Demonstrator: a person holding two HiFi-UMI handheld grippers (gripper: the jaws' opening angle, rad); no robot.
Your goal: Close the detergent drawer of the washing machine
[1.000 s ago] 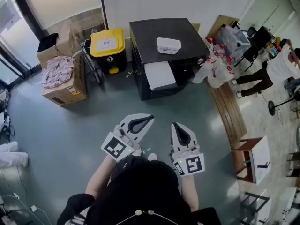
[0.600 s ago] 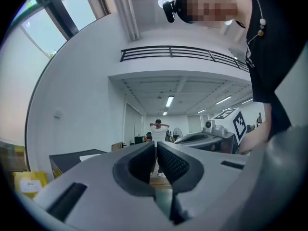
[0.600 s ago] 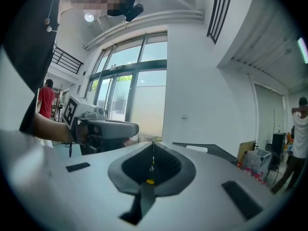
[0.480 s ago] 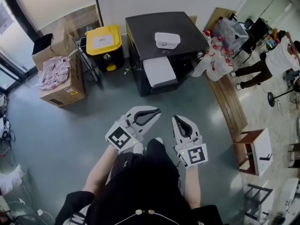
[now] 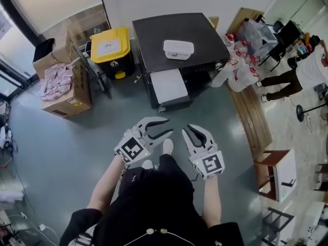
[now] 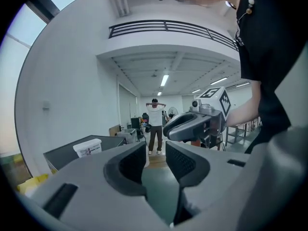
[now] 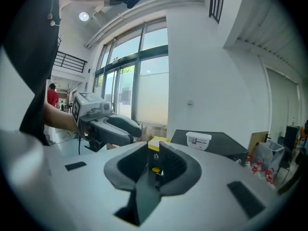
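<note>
The washing machine is a black-topped box against the far wall, with a white tub on top. A white part sticks out of its front toward me; it looks like the pulled-out drawer. My left gripper and right gripper hover side by side over the floor, well short of the machine. Both have just been opening and stand open, with nothing between the jaws. In the left gripper view its own jaws frame the floor. The right gripper has a narrower gap.
A yellow-lidded bin stands left of the machine. A cardboard box with cloth on it is further left. Red-and-white bags and a wooden board lie to the right, with a person beyond. Grey floor separates me from the machine.
Both grippers have moved forward toward the machine and dropped lower. Their jaws, shut before, now stand apart. The machine sits nearer in the head view.
</note>
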